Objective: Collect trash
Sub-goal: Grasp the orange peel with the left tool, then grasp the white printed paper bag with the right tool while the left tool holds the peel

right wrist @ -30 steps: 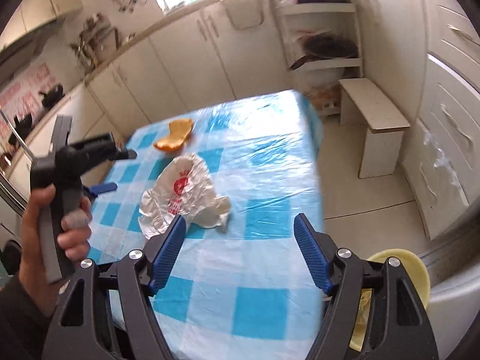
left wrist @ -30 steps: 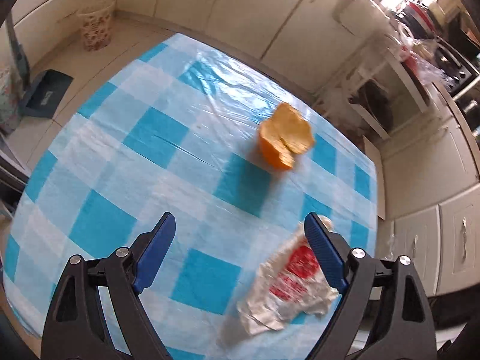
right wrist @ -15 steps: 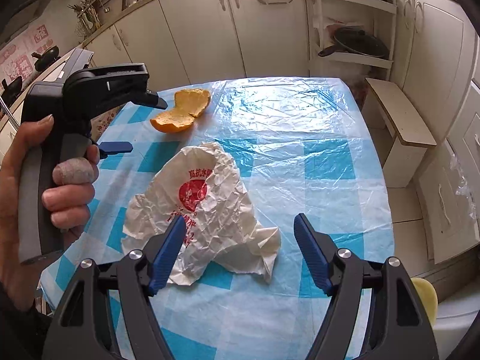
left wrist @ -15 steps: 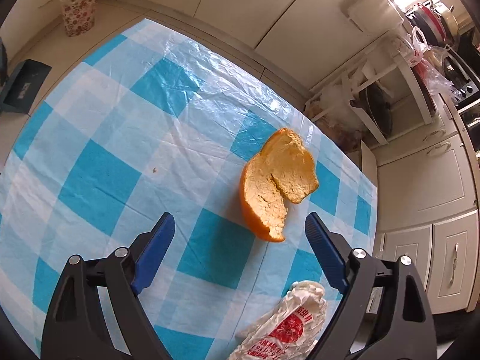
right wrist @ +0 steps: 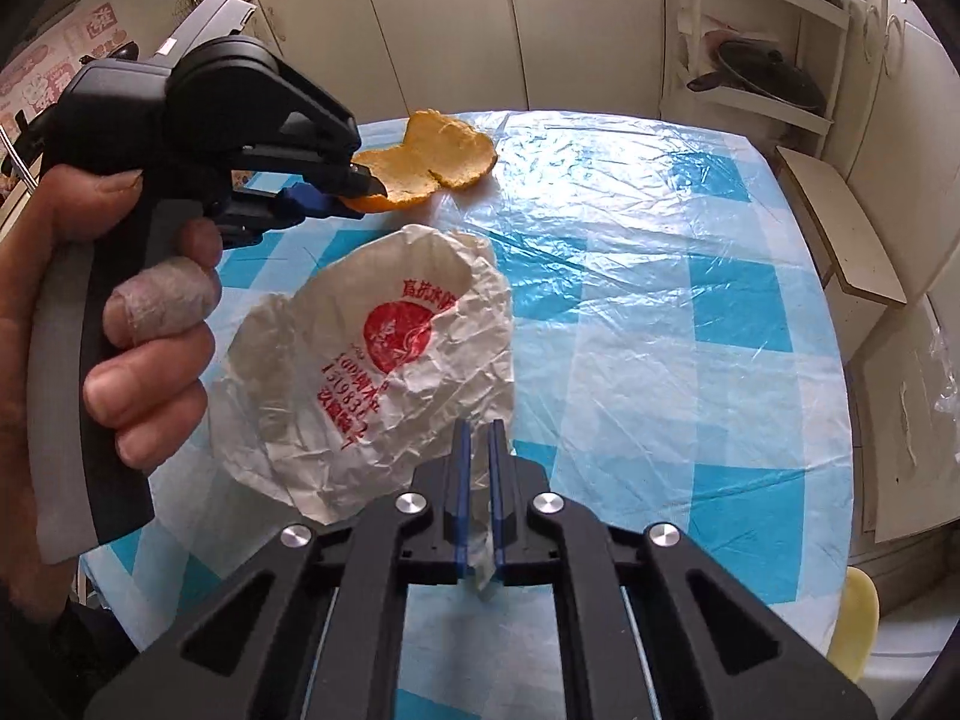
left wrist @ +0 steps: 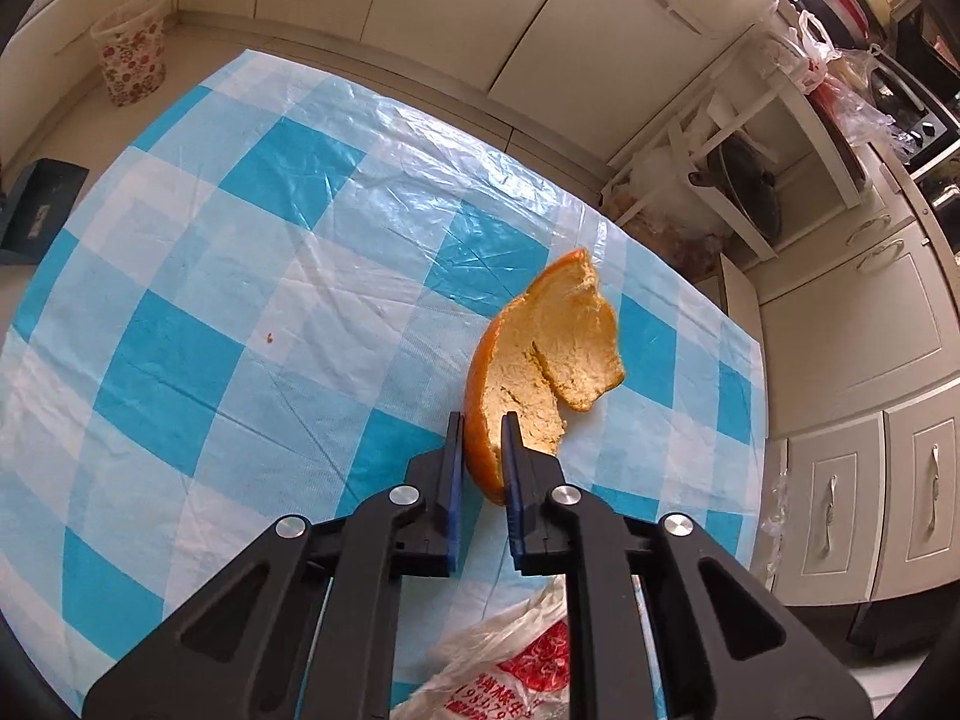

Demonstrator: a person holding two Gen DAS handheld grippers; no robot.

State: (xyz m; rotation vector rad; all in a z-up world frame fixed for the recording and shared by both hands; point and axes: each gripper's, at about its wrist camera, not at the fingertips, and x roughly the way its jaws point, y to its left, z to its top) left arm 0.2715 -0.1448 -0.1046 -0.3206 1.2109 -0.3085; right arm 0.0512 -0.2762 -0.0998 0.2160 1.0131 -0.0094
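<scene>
A: Orange peel (left wrist: 543, 360) on the checked table (left wrist: 252, 276): its near rim sits between the left claw (left wrist: 483, 447) pads, jaws just closed onto it.

B: Wrapper (right wrist: 384, 372)?

A: Its near edge is pinched in the right claw (right wrist: 477, 450), also just closed. I'd lift both slowly, straight up; the peel is split and the paper could slip out.
</scene>
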